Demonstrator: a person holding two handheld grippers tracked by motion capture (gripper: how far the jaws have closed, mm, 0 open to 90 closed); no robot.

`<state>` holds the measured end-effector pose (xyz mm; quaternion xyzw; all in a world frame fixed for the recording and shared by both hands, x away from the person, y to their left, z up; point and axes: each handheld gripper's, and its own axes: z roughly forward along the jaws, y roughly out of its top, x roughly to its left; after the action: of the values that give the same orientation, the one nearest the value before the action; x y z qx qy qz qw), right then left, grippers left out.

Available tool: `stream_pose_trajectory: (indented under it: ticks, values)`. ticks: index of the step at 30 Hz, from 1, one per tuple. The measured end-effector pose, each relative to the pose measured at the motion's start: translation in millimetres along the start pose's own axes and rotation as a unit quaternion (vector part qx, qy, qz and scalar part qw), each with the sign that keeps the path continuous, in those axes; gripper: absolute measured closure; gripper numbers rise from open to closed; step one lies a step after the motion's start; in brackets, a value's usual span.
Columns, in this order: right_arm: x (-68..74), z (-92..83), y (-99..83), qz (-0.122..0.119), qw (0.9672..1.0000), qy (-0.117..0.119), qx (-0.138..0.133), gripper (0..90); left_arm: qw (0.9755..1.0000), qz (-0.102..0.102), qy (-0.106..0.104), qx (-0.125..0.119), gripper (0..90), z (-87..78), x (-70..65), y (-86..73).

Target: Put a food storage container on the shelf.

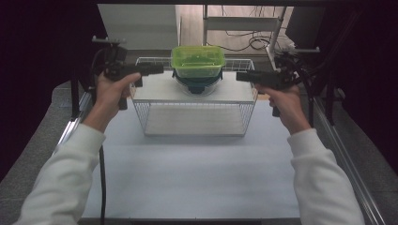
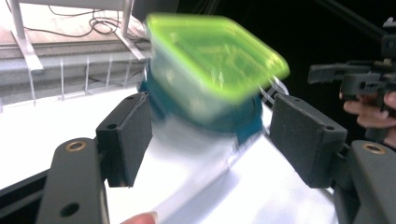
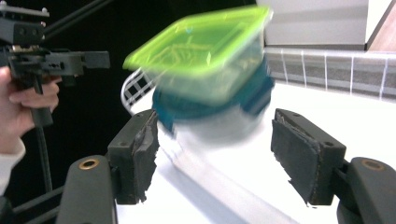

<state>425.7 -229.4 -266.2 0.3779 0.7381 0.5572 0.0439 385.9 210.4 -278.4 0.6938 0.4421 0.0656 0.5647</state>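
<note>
Two black tongs flank a clear plastic tub with a lime-green lid | tub sits on a teal-rimmed bowl atop a white wire basket on the desk | left tongs spread wide | right tongs spread wide, both empty

The see-through plastic box with the shiny green lid looks smooth. The white wire basket is thin metal. The flat white counter looks matt. The black gripper pads look rough and dull.
</note>
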Motion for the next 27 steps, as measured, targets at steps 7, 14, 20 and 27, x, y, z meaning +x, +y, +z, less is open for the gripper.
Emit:
stream_pose_trajectory:
  ticks: [7, 14, 20, 27]
  values:
    - [8.4, -32.1, -62.2, -0.033, 0.9993, -0.014, 0.007, 28.2, 0.9992, 0.032, 0.021, 0.013, 28.1, -21.3, -12.2, -73.9]
    - [7.5, -38.2, -128.7, -0.048, 0.9976, -0.028, 0.042, 25.8, 0.9967, 0.04, 0.047, 0.052, 28.1, -21.9, -10.9, -153.4]
    - [1.9, -35.9, -162.6, -0.034, 0.9965, -0.033, 0.069, 25.2, 0.9947, 0.021, 0.057, 0.083, 28.0, -16.1, -1.5, -191.6]
    - [-4.4, -27.3, -197.6, -0.02, 0.9926, -0.048, 0.11, 25.2, 0.9927, 0.004, 0.059, 0.105, 28.1, -9.8, 5.2, -218.2]
